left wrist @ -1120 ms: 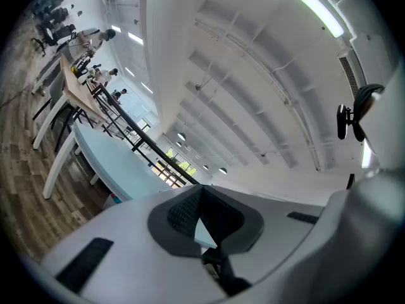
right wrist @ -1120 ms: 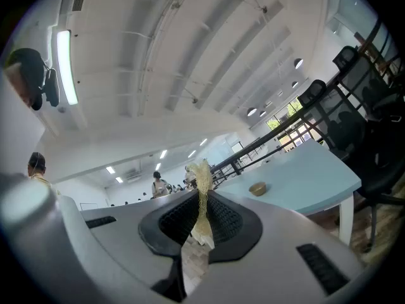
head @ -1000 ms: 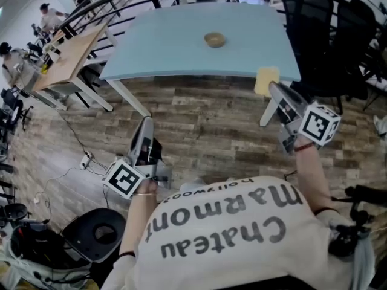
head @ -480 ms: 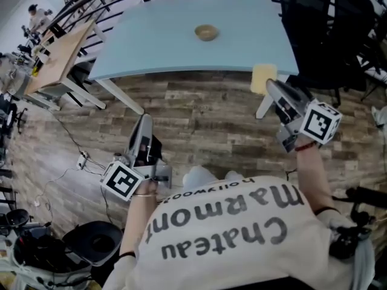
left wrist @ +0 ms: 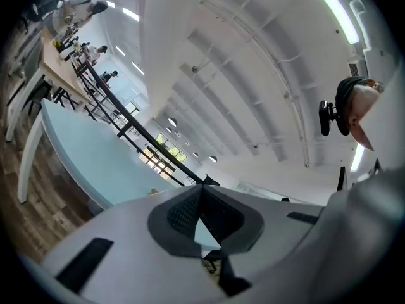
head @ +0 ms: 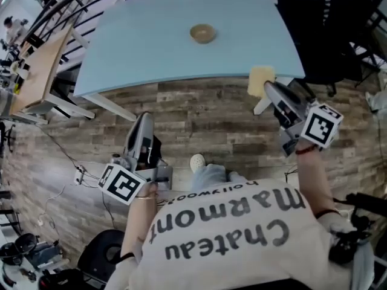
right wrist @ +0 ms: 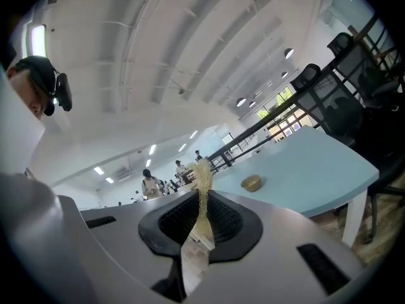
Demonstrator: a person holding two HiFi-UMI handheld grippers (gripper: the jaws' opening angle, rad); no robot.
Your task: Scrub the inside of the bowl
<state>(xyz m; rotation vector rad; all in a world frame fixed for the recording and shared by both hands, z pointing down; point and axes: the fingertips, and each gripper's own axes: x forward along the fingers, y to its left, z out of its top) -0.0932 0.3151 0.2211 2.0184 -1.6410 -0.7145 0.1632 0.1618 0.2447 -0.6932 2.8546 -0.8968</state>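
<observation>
A small tan bowl (head: 202,33) stands upright near the middle of the light blue table (head: 139,53), well apart from both grippers, which are held over the wooden floor (head: 199,119) in front of the table edge. The right gripper (head: 270,88) is clenched on a yellow sponge (head: 260,81). In the right gripper view the sponge is pressed thin between the pads, and its frayed end stands out beyond them. The left gripper (head: 144,121) is closed with nothing between its jaws. The bowl is judged to be light and stiff, and it will probably slide on the smooth tabletop when it is scrubbed. It should therefore be steadied at the rim by the left gripper, which must first be opened. The sponge is soft, so it can be pressed against the inner wall without harm.
</observation>
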